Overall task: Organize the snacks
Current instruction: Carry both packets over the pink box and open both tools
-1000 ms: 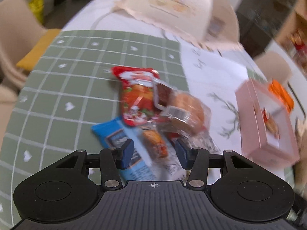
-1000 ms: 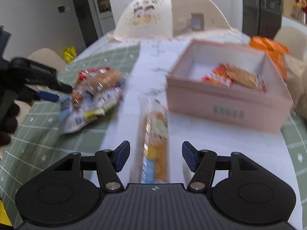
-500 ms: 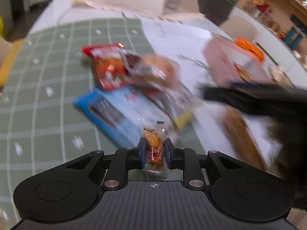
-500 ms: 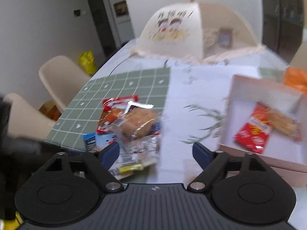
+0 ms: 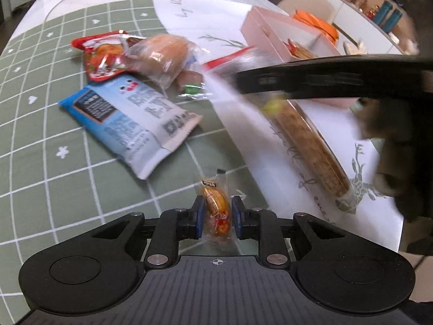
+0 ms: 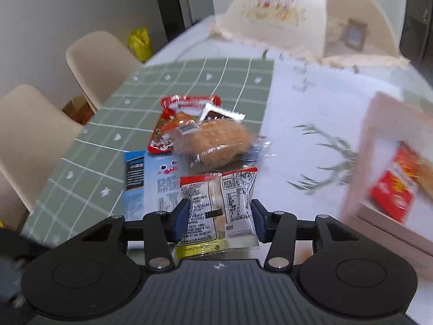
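Note:
My left gripper [image 5: 216, 218] is shut on a small orange candy packet [image 5: 216, 205] and holds it above the green checked mat [image 5: 40, 135]. My right gripper [image 6: 219, 218] is shut on a clear white snack packet with a red top [image 6: 220, 208]. It crosses the left wrist view as a blurred black bar [image 5: 324, 78]. A pile stays on the mat: a blue packet [image 5: 130, 119], a red packet [image 5: 102, 57] and a wrapped bun [image 5: 162, 54]. A long cracker sleeve [image 5: 308, 146] lies on the white cloth. The pink box [image 6: 389, 162] holds a red packet [image 6: 392, 187].
A cream mesh food cover [image 6: 284, 13] stands at the far end of the table. Two beige chairs [image 6: 94, 62] stand along the left edge. An orange item [image 5: 316, 23] lies beyond the box. Shelves with bottles [image 5: 387, 13] are at the far right.
My left gripper closed on the orange candy packet and lifted it back from the pile. My right gripper swung left from the cracker sleeve to the pile and closed on the white packet.

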Action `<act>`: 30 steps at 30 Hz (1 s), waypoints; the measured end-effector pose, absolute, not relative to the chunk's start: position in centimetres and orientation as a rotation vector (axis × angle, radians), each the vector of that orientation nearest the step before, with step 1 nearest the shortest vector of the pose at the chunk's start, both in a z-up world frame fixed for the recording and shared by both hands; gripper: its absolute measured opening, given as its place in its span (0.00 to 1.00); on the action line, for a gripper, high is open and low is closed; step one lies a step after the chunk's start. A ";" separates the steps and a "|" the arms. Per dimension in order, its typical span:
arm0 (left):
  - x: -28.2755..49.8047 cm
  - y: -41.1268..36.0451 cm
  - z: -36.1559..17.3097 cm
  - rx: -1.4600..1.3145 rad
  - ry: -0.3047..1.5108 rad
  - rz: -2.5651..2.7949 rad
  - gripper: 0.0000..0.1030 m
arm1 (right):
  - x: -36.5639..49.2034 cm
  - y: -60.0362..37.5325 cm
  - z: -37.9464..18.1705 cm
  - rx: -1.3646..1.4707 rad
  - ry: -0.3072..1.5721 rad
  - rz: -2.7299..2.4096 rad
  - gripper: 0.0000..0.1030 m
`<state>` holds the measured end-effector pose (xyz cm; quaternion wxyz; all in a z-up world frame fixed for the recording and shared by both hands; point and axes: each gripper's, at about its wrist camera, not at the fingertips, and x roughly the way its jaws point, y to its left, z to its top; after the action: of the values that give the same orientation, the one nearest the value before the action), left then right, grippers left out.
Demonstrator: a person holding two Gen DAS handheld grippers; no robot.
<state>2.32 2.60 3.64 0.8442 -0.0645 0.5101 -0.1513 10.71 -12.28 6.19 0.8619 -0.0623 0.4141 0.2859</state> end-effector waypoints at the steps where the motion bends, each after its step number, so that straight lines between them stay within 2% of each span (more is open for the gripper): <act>1: 2.4 2.1 3.6 -0.126 1.079 -0.319 0.24 | 9.8 -13.7 6.9 -0.127 0.849 0.592 0.46; 6: 2.4 -0.6 3.5 -0.076 1.081 -0.322 0.25 | 5.8 -20.0 8.4 -0.174 0.785 0.457 0.46; 13: 2.7 -2.3 3.5 -0.029 1.143 -0.411 0.27 | 3.2 -27.2 5.6 -0.129 0.872 0.251 0.46; 14: 2.7 -2.4 3.5 -0.035 1.149 -0.414 0.23 | 2.9 -27.8 5.2 -0.118 0.880 0.233 0.46; 17: 1.8 -2.5 4.7 -0.063 1.072 -0.413 0.23 | 2.1 -29.4 4.3 -0.082 0.892 0.206 0.46; 24: 2.2 -3.0 12.5 -0.096 0.818 -0.487 0.23 | 0.9 -31.3 5.3 -0.038 0.826 0.164 0.46; 30: 8.8 -5.2 24.4 -0.147 0.575 -0.625 0.26 | 1.5 -32.2 7.7 0.000 0.745 0.137 0.46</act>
<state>8.83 -5.23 24.40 0.9086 -0.0714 0.2785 -0.3029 1.47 -32.16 7.68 0.9291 0.0002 0.3638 0.0668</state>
